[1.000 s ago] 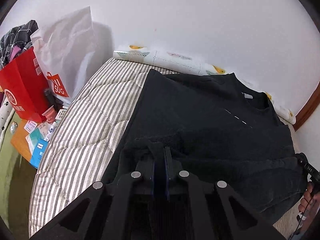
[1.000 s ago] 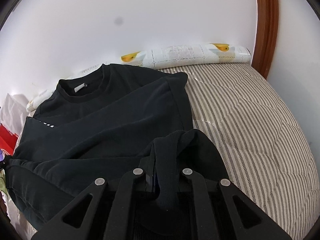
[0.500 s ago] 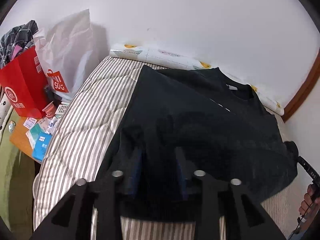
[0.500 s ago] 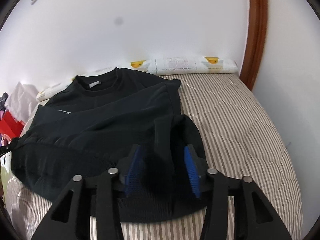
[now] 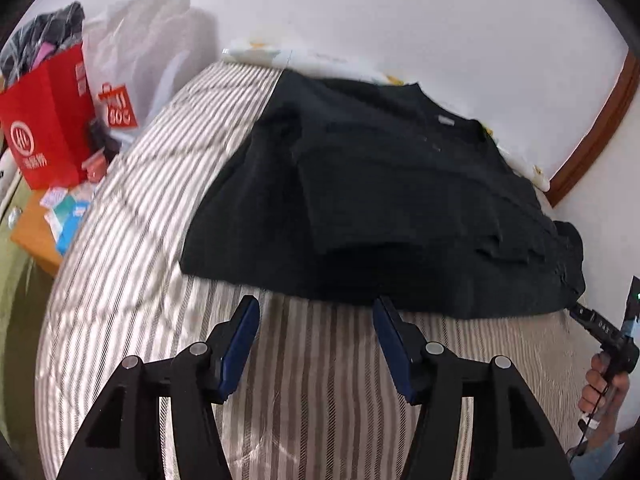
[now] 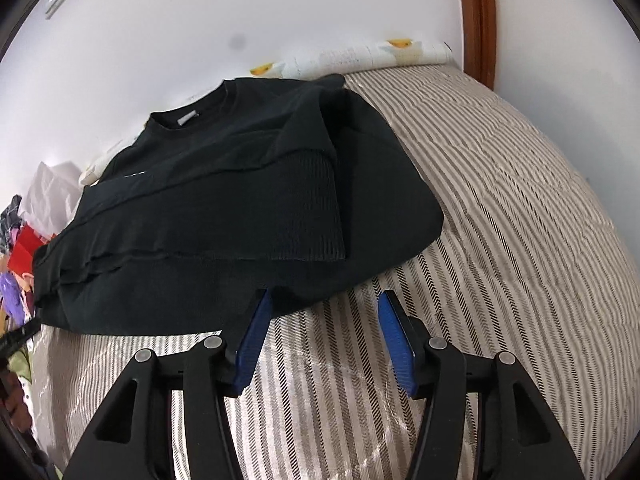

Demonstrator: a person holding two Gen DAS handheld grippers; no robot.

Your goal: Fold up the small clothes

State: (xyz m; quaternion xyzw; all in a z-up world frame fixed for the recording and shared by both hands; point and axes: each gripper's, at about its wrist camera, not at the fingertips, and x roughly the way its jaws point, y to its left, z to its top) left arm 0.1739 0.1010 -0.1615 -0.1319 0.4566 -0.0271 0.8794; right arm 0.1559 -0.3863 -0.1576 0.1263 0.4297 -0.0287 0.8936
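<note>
A black sweatshirt (image 5: 380, 200) lies on the striped mattress (image 5: 160, 208), sleeves folded in and its ribbed hem doubled back over the body; it also shows in the right wrist view (image 6: 240, 208). My left gripper (image 5: 316, 308) is open and empty, just short of the sweatshirt's near edge. My right gripper (image 6: 324, 300) is open and empty at the near edge, its left blue pad (image 6: 256, 328) close to the cloth. The collar with a grey label (image 6: 188, 120) faces the wall.
A red paper bag (image 5: 44, 120) and a white bag (image 5: 140, 60) stand left of the mattress, with small boxes (image 5: 64, 212) on an orange surface. A rolled patterned cloth (image 6: 360, 54) lies along the white wall. A wooden frame (image 6: 480, 20) stands at the right.
Both grippers were shut on the sweatshirt's hem a second ago. They opened, let it drop onto the body, and have drawn back off the cloth toward the mattress's near side.
</note>
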